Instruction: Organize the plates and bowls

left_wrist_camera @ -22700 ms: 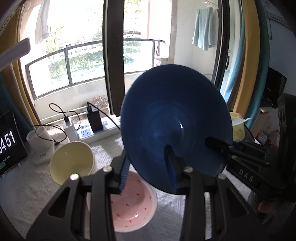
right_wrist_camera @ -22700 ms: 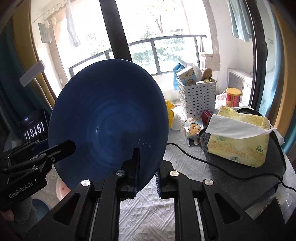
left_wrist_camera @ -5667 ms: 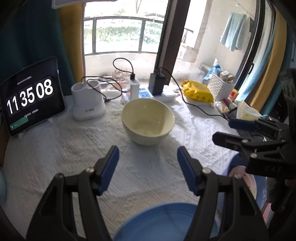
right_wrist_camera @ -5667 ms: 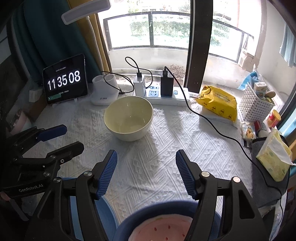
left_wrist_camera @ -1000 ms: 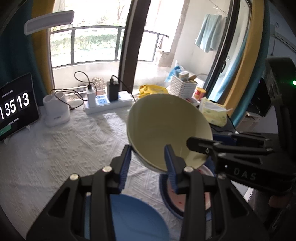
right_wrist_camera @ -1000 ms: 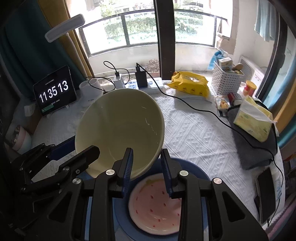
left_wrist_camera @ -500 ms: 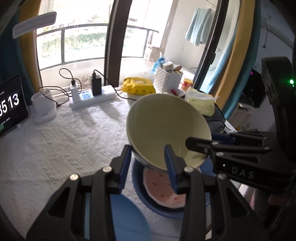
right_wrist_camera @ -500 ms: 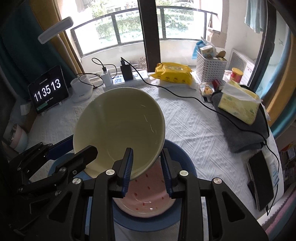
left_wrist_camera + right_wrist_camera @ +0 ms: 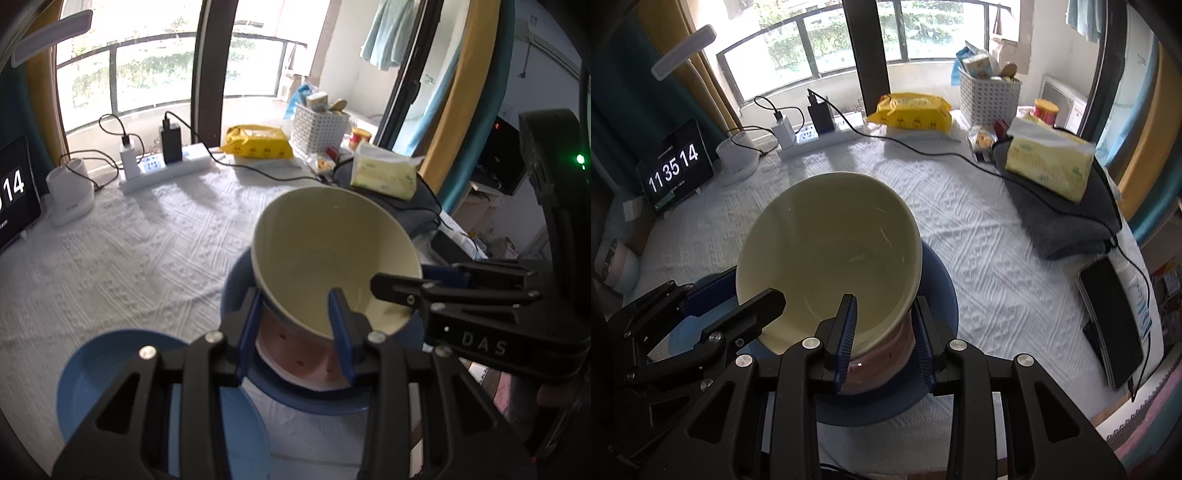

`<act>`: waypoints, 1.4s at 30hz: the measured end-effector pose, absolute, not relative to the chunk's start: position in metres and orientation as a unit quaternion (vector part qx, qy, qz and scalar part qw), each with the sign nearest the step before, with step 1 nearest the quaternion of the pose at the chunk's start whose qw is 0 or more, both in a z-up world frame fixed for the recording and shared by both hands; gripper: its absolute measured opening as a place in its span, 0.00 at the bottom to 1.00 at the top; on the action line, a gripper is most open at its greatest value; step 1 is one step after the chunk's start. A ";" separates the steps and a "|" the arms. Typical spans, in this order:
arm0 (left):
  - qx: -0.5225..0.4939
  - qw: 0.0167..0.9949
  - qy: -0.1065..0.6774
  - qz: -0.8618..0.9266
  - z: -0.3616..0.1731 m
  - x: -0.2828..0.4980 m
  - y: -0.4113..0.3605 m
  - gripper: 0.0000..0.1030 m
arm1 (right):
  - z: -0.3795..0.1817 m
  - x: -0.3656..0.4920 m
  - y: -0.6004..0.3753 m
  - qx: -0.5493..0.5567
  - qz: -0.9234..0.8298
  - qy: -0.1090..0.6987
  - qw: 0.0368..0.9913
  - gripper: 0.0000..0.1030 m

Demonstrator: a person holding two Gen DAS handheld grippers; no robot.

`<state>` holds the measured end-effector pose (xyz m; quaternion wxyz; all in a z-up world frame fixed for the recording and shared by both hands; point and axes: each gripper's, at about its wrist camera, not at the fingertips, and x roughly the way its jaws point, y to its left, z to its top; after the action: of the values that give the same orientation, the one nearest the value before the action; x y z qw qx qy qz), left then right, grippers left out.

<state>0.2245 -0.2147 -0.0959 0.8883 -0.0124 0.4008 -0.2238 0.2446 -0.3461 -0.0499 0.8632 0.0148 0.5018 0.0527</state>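
Both grippers hold one cream bowl [image 9: 332, 254] [image 9: 827, 258], tilted, by opposite sides of its rim. My left gripper [image 9: 295, 314] is shut on its near rim, and my right gripper [image 9: 882, 328] is shut on the rim at the other side. Directly under the bowl lies a pink dotted bowl [image 9: 299, 362] [image 9: 879, 373] nested in a wide dark blue bowl [image 9: 236, 280] [image 9: 938, 291]. A second blue plate [image 9: 110, 380] rests on the tablecloth to the left. Whether the cream bowl touches the pink one I cannot tell.
A white patterned tablecloth [image 9: 960, 206] covers the table. At the back stand a clock tablet [image 9: 676, 170], a white charger dock [image 9: 737, 157], a power strip with cables [image 9: 820, 136], a yellow packet [image 9: 912, 110], a basket [image 9: 988, 96] and a tissue pack [image 9: 1049, 166]. A phone [image 9: 1112, 314] lies at right.
Both grippers have carried the cream bowl to the right and downward, so it now hangs low over the pink bowl in the blue bowl. The grips have not changed.
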 end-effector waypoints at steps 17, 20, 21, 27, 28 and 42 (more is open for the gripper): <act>-0.004 0.879 0.419 -0.229 -0.109 0.213 -0.218 0.37 | -0.066 0.234 -0.347 0.011 0.049 0.526 0.849 0.32; -0.002 0.877 0.421 -0.230 -0.110 0.210 -0.219 0.37 | -0.069 0.233 -0.347 0.008 0.048 0.532 0.845 0.32; -0.002 0.877 0.422 -0.230 -0.110 0.210 -0.219 0.37 | -0.070 0.234 -0.348 0.008 0.049 0.536 0.843 0.32; -0.006 0.867 0.442 -0.228 -0.116 0.215 -0.216 0.37 | -0.079 0.236 -0.344 0.004 0.050 0.552 0.832 0.32; -0.007 0.865 0.448 -0.227 -0.119 0.216 -0.216 0.37 | -0.080 0.237 -0.344 0.004 0.050 0.552 0.832 0.32; -0.006 0.874 0.434 -0.218 -0.110 0.216 -0.207 0.38 | -0.077 0.239 -0.340 -0.006 0.047 0.547 0.836 0.32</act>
<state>0.2165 -0.2072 -0.1100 0.8738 -0.0063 0.4344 -0.2184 0.2391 -0.3397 -0.0768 0.8357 -0.0055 0.5472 0.0471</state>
